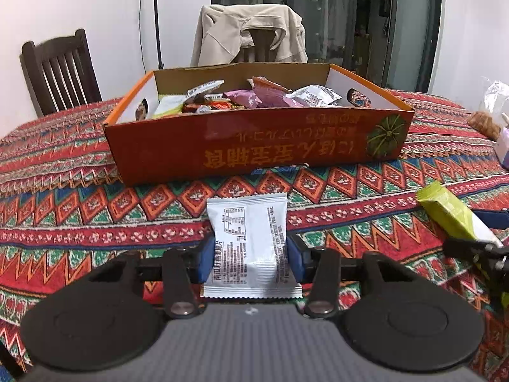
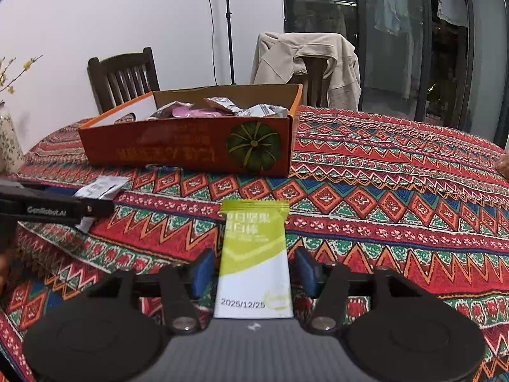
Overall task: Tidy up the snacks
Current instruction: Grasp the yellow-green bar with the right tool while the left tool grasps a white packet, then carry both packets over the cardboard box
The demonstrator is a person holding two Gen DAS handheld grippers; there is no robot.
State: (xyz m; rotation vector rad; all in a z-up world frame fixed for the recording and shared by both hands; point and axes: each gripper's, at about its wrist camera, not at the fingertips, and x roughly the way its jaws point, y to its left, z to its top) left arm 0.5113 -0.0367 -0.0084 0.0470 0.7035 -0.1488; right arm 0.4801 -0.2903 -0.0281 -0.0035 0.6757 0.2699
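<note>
A home dining room: patterned tablecloth (image 1: 95, 210), wooden chairs (image 1: 60, 70), jacket (image 1: 248, 35) draped over one

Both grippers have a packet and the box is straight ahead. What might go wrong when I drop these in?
1. The white packet is pinched only across its middle by the left gripper; it may slip or twist.
2. The orange box is already heaped with snacks, so new packets could slide off.
3. The right gripper with the green packet is close alongside; the two could collide at the box.
</note>
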